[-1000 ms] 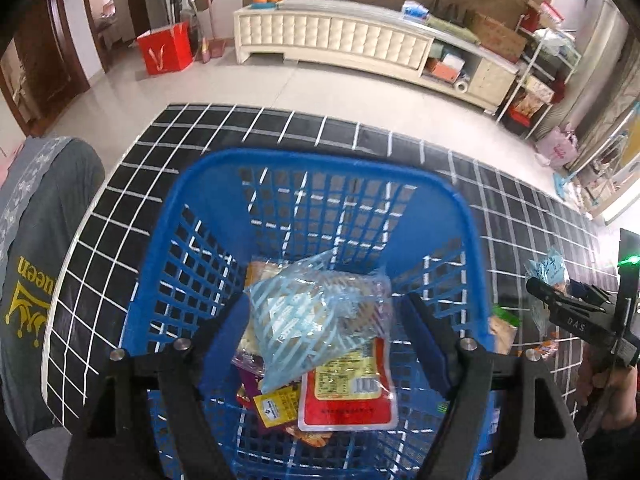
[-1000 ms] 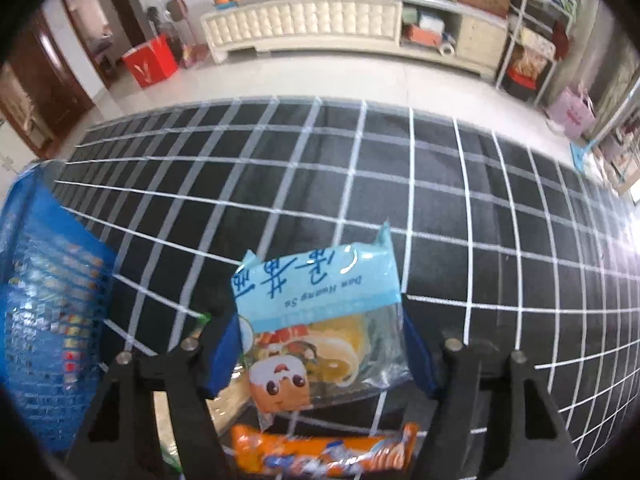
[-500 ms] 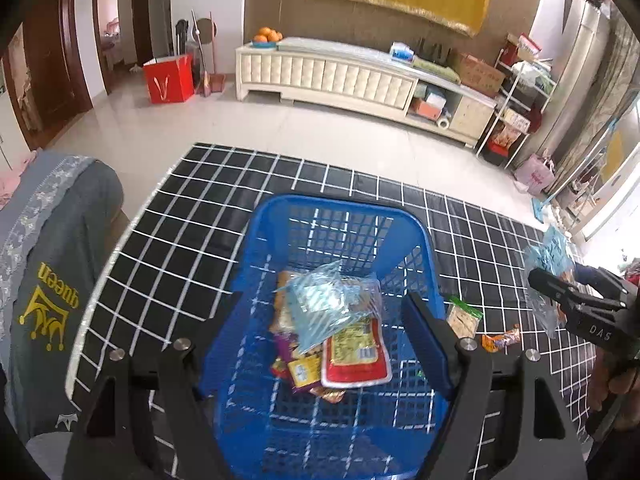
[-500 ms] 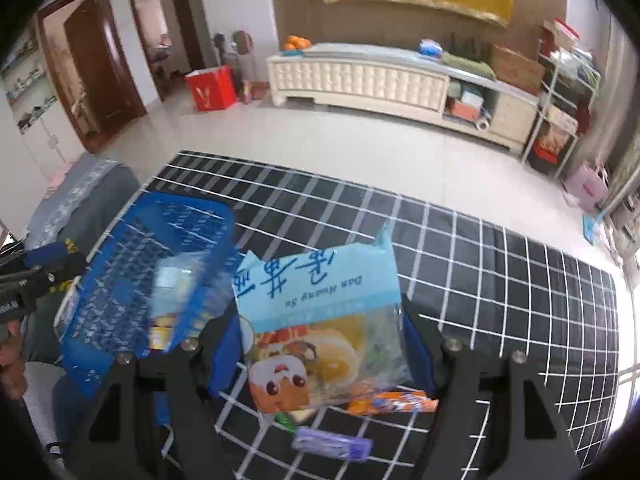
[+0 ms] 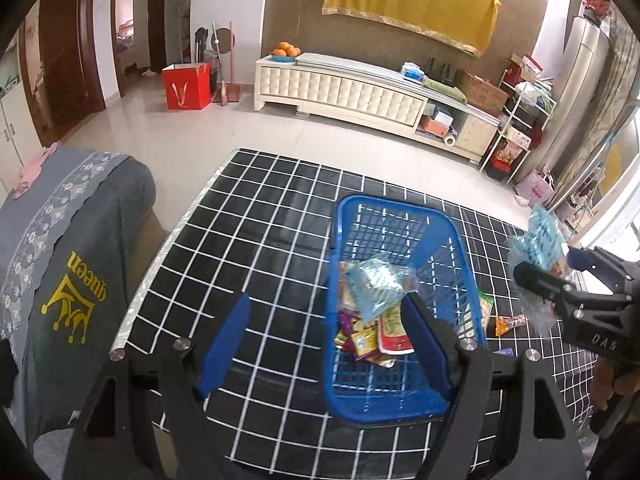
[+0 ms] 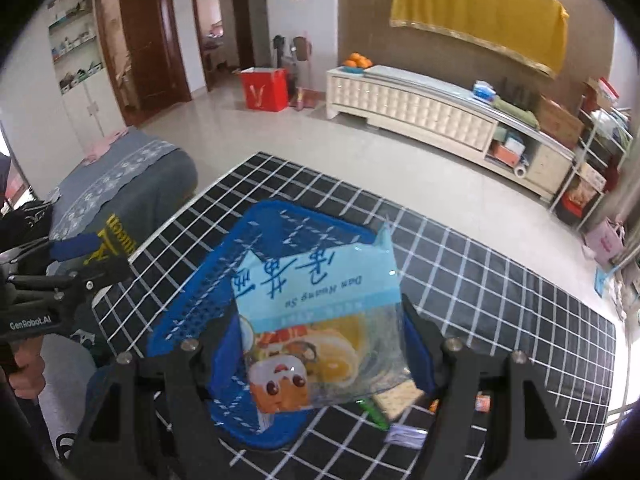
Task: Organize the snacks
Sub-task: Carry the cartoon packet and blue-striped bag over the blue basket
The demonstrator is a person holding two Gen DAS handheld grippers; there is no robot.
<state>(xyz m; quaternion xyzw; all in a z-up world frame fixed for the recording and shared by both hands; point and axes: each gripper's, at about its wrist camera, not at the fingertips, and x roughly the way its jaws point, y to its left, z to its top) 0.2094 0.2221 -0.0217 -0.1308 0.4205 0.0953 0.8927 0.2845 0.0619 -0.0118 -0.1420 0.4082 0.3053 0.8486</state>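
Observation:
A blue plastic basket (image 5: 394,202) stands on the black grid-patterned table (image 5: 260,240) and holds several snack packets (image 5: 372,292). My left gripper (image 5: 324,344) hangs open above the basket's near left side, with nothing gripped. My right gripper (image 6: 324,344) is shut on a light-blue snack packet (image 6: 320,292) with a cartoon face, held in the air over the basket (image 6: 208,292). In the left wrist view the right gripper (image 5: 546,264) and its packet (image 5: 540,240) show at the right edge. The left gripper (image 6: 100,258) shows at the left edge of the right wrist view.
Loose snacks lie on the table right of the basket: a green-topped packet (image 5: 486,308), an orange one (image 5: 510,324), a purple one (image 6: 406,436). A grey cover printed "queen" (image 5: 60,280) borders the table's left side. A white cabinet (image 5: 340,88) stands across the floor.
Both grippers have risen and drawn back, so the basket looks smaller. The right gripper has carried the light-blue packet left, from over bare table to over the basket.

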